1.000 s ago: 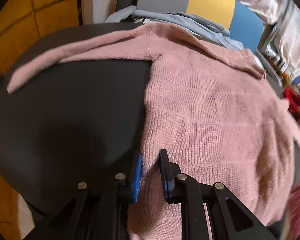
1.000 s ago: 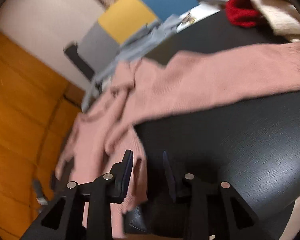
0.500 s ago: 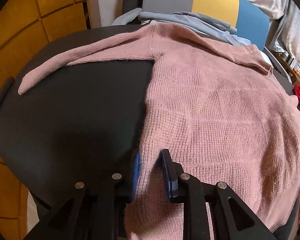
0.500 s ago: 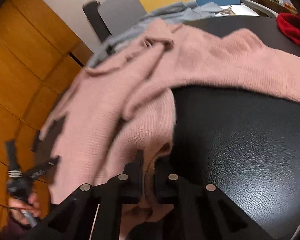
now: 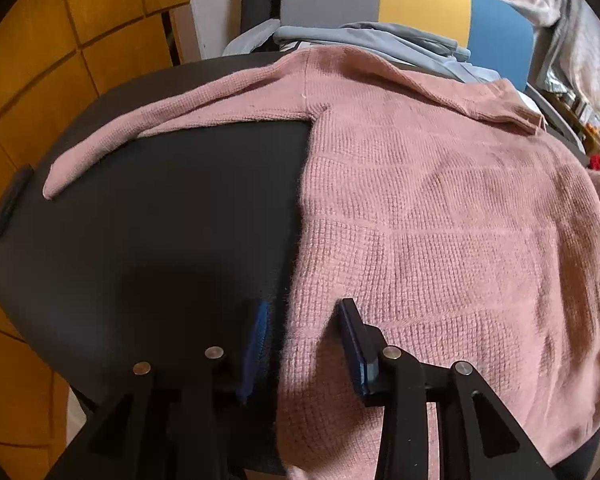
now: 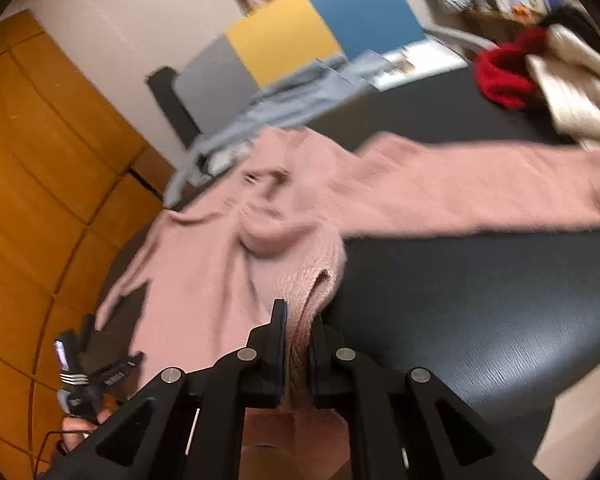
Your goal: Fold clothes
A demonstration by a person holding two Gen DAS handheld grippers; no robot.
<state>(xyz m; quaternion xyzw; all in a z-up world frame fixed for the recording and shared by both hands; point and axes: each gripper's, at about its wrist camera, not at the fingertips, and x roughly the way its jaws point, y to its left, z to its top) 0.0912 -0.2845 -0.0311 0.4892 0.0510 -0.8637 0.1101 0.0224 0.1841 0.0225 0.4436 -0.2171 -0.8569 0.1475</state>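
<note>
A pink knit sweater (image 5: 440,208) lies spread on a black table (image 5: 172,216), one sleeve stretched to the far left. My left gripper (image 5: 304,316) is open, its blue-padded fingers on either side of the sweater's near left hem. In the right wrist view the sweater (image 6: 204,264) lies with its other sleeve (image 6: 480,196) stretched right. My right gripper (image 6: 298,316) is shut on the sweater's near right hem, which bunches up between the fingers. The left gripper (image 6: 96,376) shows at the lower left there.
A grey, yellow and blue chair (image 5: 400,0) with a grey-blue garment (image 5: 380,40) stands behind the table. A red garment (image 6: 504,76) and a cream one (image 6: 572,80) lie at the far right. Orange wood panels (image 5: 40,60) are on the left. A small dark object (image 5: 10,200) sits at the table's left edge.
My right gripper closed on the sweater's hem and lifted it, bunching the cloth. My left gripper opened wider around the other hem corner and pulled back a little.
</note>
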